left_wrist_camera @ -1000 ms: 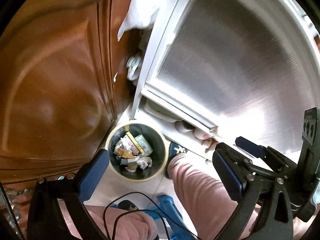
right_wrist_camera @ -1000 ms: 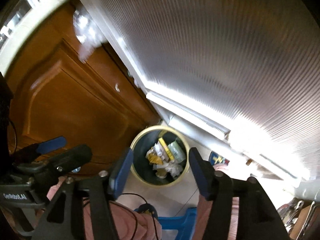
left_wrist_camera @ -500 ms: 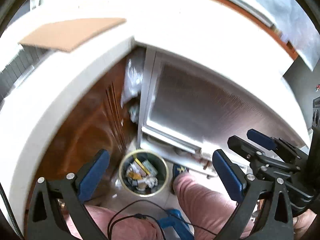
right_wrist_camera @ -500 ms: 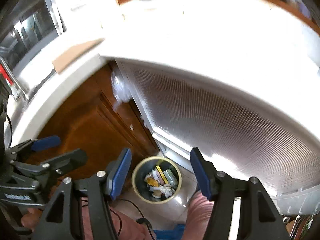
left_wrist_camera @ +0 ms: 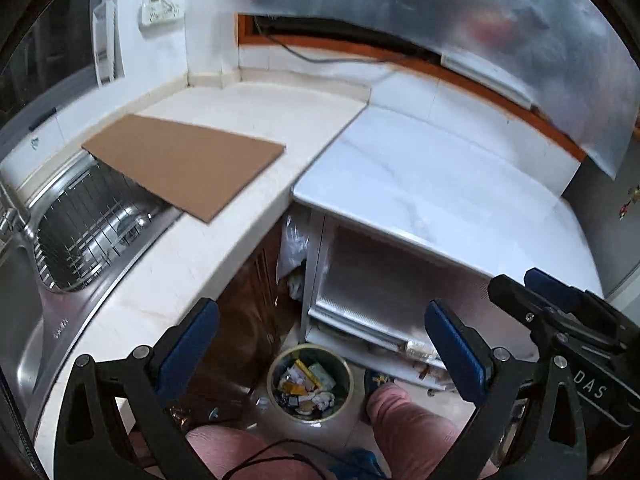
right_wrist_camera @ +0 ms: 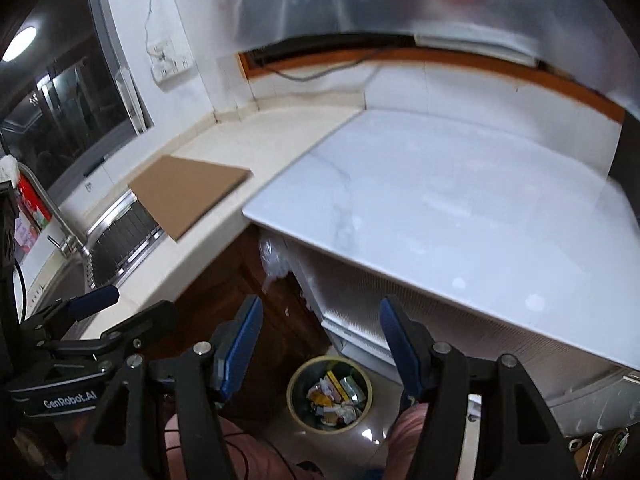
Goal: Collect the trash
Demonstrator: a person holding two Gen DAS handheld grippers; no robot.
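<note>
Trash bin (left_wrist_camera: 310, 384) sits on the floor at bottom centre of both views, full of crumpled paper and wrappers, between the wooden cabinet door (left_wrist_camera: 244, 320) and a white cabinet (left_wrist_camera: 380, 300). Left gripper (left_wrist_camera: 320, 344) fingers wide apart, holding nothing. Right gripper (right_wrist_camera: 320, 344) fingers also apart, empty. Both hang high above the bin. Cardboard sheet (left_wrist_camera: 184, 164) lies on the tabletop (left_wrist_camera: 440, 184) upper left, overhanging the sink (left_wrist_camera: 80, 224). Pink trouser knees (left_wrist_camera: 408, 416) at bottom edge.

Left hand-held gripper (left_wrist_camera: 320, 344), right hand-held gripper (right_wrist_camera: 320, 340): jaws apart, seemingly empty.
</note>
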